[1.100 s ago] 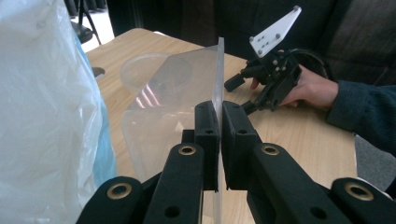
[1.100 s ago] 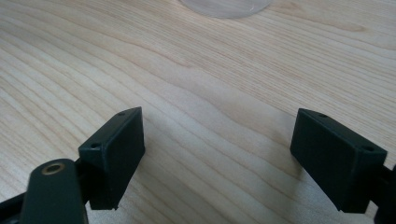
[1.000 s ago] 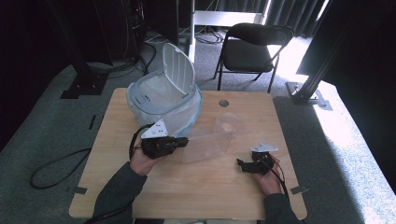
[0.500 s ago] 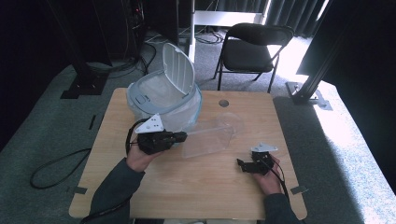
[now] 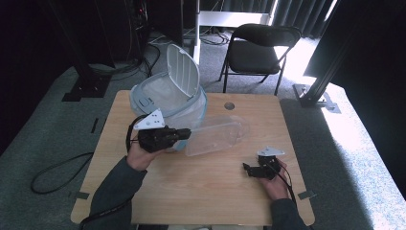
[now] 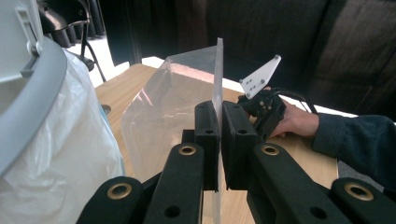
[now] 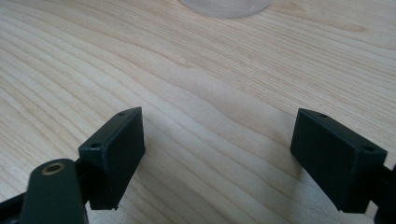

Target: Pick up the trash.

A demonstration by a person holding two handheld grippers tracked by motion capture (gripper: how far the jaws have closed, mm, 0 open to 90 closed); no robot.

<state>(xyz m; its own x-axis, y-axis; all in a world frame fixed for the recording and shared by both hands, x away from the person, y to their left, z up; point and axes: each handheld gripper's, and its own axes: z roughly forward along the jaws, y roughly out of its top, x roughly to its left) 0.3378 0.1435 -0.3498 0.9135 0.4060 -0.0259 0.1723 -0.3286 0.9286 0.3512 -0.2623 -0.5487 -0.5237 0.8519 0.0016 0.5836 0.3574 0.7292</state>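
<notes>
- Left gripper [image 6: 215, 121]: black fingers [image 6: 207, 126] pressed together on the thin rim of a clear, soft plastic container [image 6: 173, 102]; only the rim's edge passes between the pads.
- Right gripper [image 7: 217, 154]: fingers [image 7: 114, 149] spread wide with nothing between them, over bare wood grain.
- High view: left gripper [image 5: 184, 134] sits near the worktop's left-centre, jaws pointing right; the clear plastic container [image 5: 218, 135] extends from it toward the middle of the light wooden table [image 5: 206, 191], lying roughly on its side.
- Whether the container's far end touches the wood: cannot tell.
- Right gripper [image 5: 249, 170] held low near the right front part of the worktop, well apart from the container; its grey three-cornered plate is on top.
- Just behind the left gripper, at the back left corner: a white and pale blue round bin with a white liner bag [image 5: 165, 98], its white lid [image 5: 187, 72] hinged up. In the left gripper view the bin wall and bag [image 6: 56, 121] stand close beside the container.
- Small round hole [image 5: 229, 105] in the worktop near the back edge.
- Beyond the table: black folding chair [image 5: 261, 45]; black cable [image 5: 57, 170] on the grey floor to the left.
</notes>
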